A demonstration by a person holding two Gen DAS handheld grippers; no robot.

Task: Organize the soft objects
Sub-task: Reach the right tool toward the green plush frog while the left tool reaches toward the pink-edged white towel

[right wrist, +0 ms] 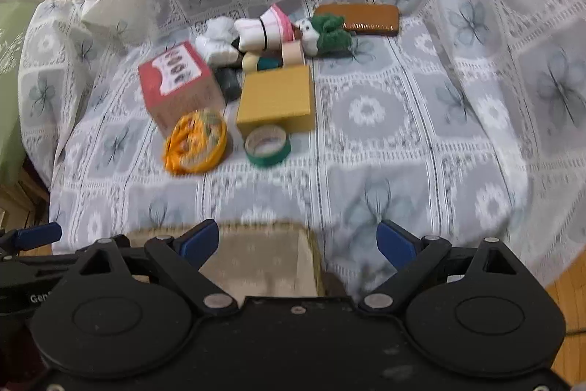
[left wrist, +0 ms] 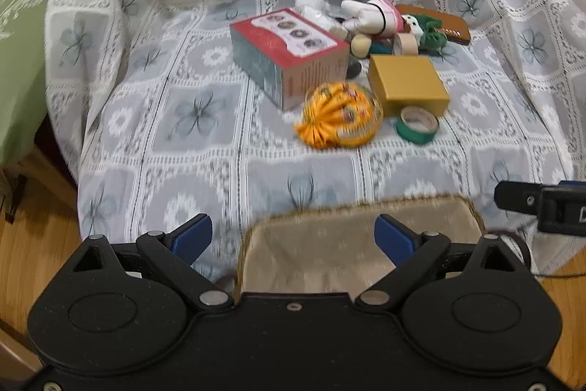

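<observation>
Looking for readable writing, you get little: white script on the green cushion (left wrist: 18, 24) at the left edge is too blurred to read, the red-topped carton with a row of round pictures (left wrist: 289, 55) carries side print too small to make out, and the other tool's body in the right wrist view shows only the letters "Gen".

Your left tool (left wrist: 293, 237) and right tool (right wrist: 298, 240) both point steeply down over the near edge of the sofa, side by side, each with its blue-padded jaws standing wide and nothing between the pads. Only the beige woven mat with a fringed rim (left wrist: 351, 233) lies beneath them.

The soft things sit well ahead of you, in a cluster on the grey-and-white flower-patterned lace cover (left wrist: 183, 141). Nearest is the orange gathered fabric pouch with a printed pattern (left wrist: 338, 120), touching the carton's front corner. Beside it lies a green roll of tape (left wrist: 417, 125), against a mustard-yellow cardboard box (left wrist: 408, 85). Behind them lie a white plush toy with a pink skirt and a black band (left wrist: 370, 17), a white fluffy bundle (right wrist: 218, 41), a green knitted toy with a white face (right wrist: 327, 32), and a brown leather wallet (right wrist: 362, 19) at the back.
</observation>
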